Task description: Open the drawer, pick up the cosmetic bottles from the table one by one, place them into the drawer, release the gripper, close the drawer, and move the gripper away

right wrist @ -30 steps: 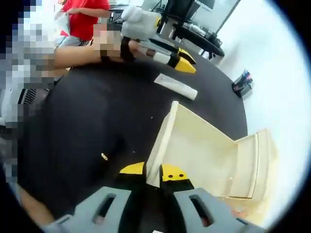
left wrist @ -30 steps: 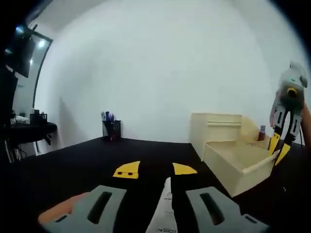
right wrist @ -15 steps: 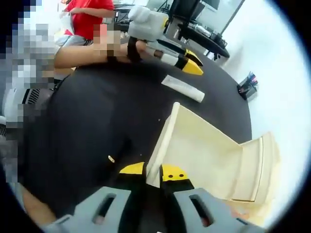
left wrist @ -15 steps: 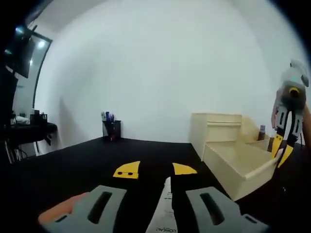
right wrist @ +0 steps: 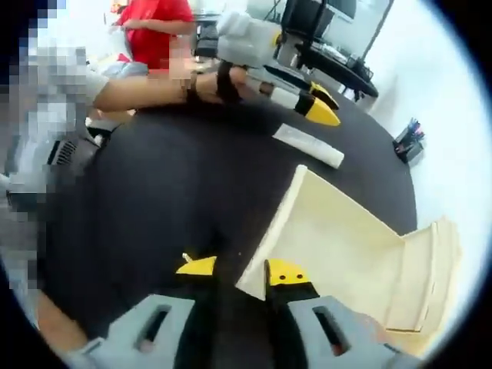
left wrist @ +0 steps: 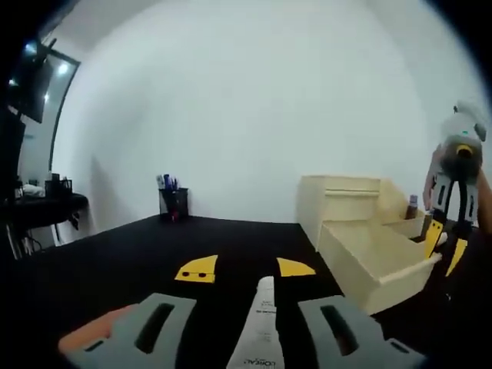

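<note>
- Now the right claw (right wrist: pixel 240 270) is being held released at the open drawer (right wrist: pixel 338 238) front.
- The left claw (left wrist: pixel 244 268), released, is being lined up over the white tube (left wrist: pixel 260 332); a centred grip is being advised.

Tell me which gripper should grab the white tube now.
Left. The white tube lies right between the left gripper's open jaws, while the right gripper sits at the open drawer's front.

Your pale wooden drawer (right wrist: pixel 338 246) stands pulled open and bare inside on the black table (right wrist: pixel 154 177). A white cosmetic tube (right wrist: pixel 309 146) lies flat near its front, well apart.
</note>
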Motion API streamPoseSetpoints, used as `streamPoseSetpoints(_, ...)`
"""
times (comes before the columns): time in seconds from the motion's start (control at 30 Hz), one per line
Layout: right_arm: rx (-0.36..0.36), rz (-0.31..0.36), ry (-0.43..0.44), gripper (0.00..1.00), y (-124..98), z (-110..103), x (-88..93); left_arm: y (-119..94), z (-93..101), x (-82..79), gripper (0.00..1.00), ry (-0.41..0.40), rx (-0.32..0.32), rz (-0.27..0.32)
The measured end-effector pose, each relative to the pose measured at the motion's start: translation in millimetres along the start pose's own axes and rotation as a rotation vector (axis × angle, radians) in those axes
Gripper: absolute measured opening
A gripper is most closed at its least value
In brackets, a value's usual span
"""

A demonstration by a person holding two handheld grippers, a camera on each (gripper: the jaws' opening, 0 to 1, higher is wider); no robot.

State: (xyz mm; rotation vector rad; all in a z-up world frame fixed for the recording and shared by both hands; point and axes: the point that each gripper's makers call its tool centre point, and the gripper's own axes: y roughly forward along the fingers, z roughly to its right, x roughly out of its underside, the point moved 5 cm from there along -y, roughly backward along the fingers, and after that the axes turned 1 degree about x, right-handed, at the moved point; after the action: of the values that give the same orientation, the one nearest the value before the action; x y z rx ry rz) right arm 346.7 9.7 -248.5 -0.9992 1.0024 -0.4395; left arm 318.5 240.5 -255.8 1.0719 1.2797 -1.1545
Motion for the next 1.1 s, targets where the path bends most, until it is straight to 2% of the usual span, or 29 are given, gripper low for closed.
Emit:
streamPoseSetpoints(0.1,0.031,0.052,0.000,0.21,-16.9,3.0,-2.4,2.5,5.5,3.9,0.36,0.046,0.007,-0.029)
streamPoseSetpoints(0.13,0.067,0.084,-0.016,0.21,-23.2,6.4,-4.5,2.9,7.6,5.8,0.37,0.058,0.011,-0.042)
streamPoseSetpoints(0.2,0.087,0.066,0.003,0.20,-35.3,3.5,0.9,5.0,9.3,7.8,0.36,0.066,0.024,-0.072)
streamPoseSetpoints(0.3,0.118,0.021,-0.014,0.20,-43.8,-3.1,7.6,6.1,12.9,10.9,0.37,0.068,0.040,-0.099)
streamPoseSetpoints(0.4,0.083,-0.023,-0.032,0.22,-45.9,-15.3,10.7,6.5,13.8,11.5,0.38,0.059,0.054,-0.121)
streamPoseSetpoints(0.5,0.113,-0.050,-0.053,0.22,-45.4,-16.7,6.3,7.1,16.2,15.4,0.46,0.020,0.083,-0.155)
streamPoseSetpoints(0.7,0.120,-0.062,-0.083,0.22,-47.4,-18.5,4.1,18.1,15.9,27.2,0.45,0.031,0.087,-0.216)
streamPoseSetpoints(0.83,0.117,-0.033,-0.102,0.21,-53.2,-21.3,1.6,21.9,12.3,36.4,0.40,0.004,0.073,-0.249)
streamPoseSetpoints(1.1,0.118,0.004,-0.119,0.21,-57.4,-23.0,-1.0,24.8,16.9,44.0,0.37,0.025,0.070,-0.266)
